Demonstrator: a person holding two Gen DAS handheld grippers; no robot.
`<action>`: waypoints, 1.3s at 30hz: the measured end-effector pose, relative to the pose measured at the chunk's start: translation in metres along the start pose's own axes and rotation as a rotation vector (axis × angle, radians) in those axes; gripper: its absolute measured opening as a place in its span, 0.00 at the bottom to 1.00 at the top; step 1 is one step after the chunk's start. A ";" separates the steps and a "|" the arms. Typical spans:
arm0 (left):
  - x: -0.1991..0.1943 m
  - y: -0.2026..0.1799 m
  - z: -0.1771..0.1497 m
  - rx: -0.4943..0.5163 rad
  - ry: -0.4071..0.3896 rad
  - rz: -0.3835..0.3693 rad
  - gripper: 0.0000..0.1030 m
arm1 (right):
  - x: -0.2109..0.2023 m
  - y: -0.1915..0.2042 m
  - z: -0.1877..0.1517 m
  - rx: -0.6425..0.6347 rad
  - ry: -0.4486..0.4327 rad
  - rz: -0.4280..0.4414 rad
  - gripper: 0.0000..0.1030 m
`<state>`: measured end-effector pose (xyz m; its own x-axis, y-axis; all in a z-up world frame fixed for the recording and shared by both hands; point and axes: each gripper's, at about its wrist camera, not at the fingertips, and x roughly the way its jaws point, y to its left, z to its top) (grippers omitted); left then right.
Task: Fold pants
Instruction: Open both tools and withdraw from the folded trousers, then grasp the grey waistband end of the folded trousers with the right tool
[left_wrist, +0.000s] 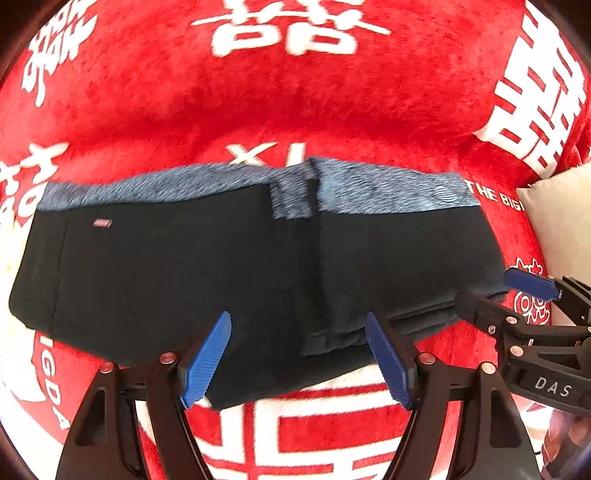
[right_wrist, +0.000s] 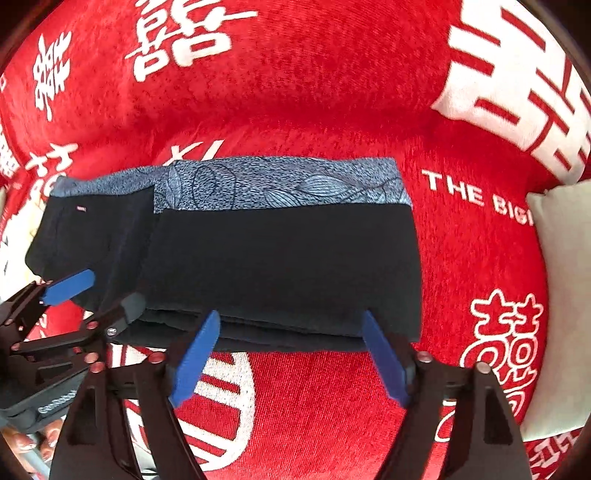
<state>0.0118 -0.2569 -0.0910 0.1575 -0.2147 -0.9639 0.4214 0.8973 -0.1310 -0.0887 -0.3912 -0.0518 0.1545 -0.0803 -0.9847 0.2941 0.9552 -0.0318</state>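
Now both grippers, left (left_wrist: 298, 360) and right (right_wrist: 291, 357), are hovering jaws spread at the near edge of pants (right_wrist: 280, 258) lying crosswise on the red blanket (right_wrist: 314, 92).

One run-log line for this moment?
pants folded on red blanket | left gripper open | right gripper open | neither holds cloth

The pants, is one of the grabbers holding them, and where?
Neither. The left gripper and right gripper both stand open near the front edge of the folded pants, which lie on the red blanket.
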 end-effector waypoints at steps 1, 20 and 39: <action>-0.001 0.008 -0.002 -0.013 0.008 0.004 0.74 | 0.000 0.006 0.001 -0.014 0.003 -0.025 0.83; -0.020 0.107 -0.024 -0.160 0.035 0.117 0.74 | -0.003 0.097 0.012 -0.127 0.023 -0.044 0.87; -0.019 0.180 -0.037 -0.323 0.036 0.111 0.74 | 0.004 0.156 0.017 -0.192 0.088 0.007 0.87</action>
<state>0.0515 -0.0768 -0.1044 0.1529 -0.1005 -0.9831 0.0977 0.9915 -0.0862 -0.0260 -0.2472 -0.0579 0.0708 -0.0561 -0.9959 0.1065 0.9931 -0.0484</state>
